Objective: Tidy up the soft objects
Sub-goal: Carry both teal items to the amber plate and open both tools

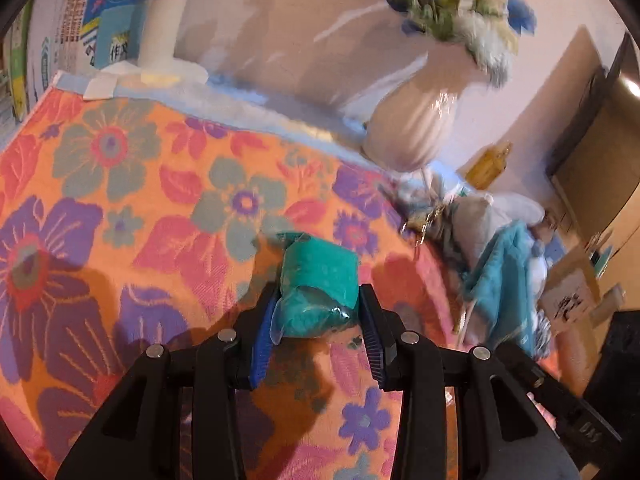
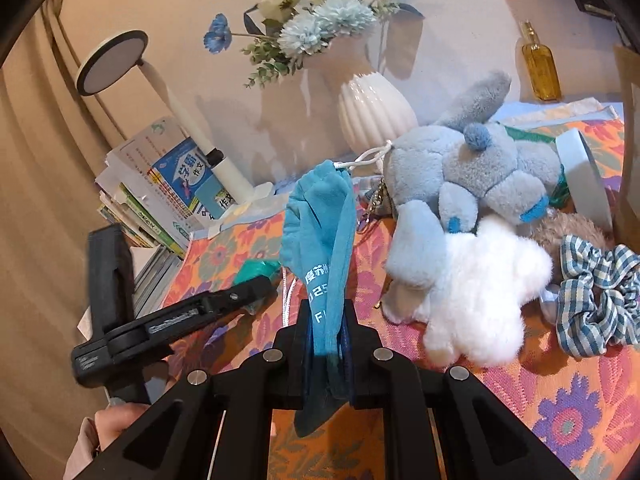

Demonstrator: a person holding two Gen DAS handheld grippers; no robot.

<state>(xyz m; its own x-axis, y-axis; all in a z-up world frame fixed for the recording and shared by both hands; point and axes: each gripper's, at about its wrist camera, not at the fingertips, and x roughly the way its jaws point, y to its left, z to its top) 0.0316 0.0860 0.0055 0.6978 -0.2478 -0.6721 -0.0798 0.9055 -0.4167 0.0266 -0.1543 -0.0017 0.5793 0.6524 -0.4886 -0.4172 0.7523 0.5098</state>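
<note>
My left gripper (image 1: pixel 318 304) is shut on a green soft bundle wrapped in clear plastic (image 1: pixel 320 284), held just above the flowered cloth (image 1: pixel 120 200). My right gripper (image 2: pixel 326 320) is shut on a blue drawstring pouch (image 2: pixel 320 240) with white lettering, which stands up between the fingers. The left gripper (image 2: pixel 256 288) with the green bundle (image 2: pixel 256 270) shows at the left of the right wrist view. A grey-blue plush rabbit (image 2: pixel 472 172), a white fluffy plush (image 2: pixel 480 280) and a checked scrunchie (image 2: pixel 600 296) lie to the right.
A white ribbed vase (image 2: pixel 372 112) with blue flowers stands at the back by the wall. A stack of books (image 2: pixel 168 188) and a white lamp (image 2: pixel 112 64) stand at the left. An amber bottle (image 2: pixel 540 68) and a white ring-shaped lid (image 2: pixel 584 176) are at the right.
</note>
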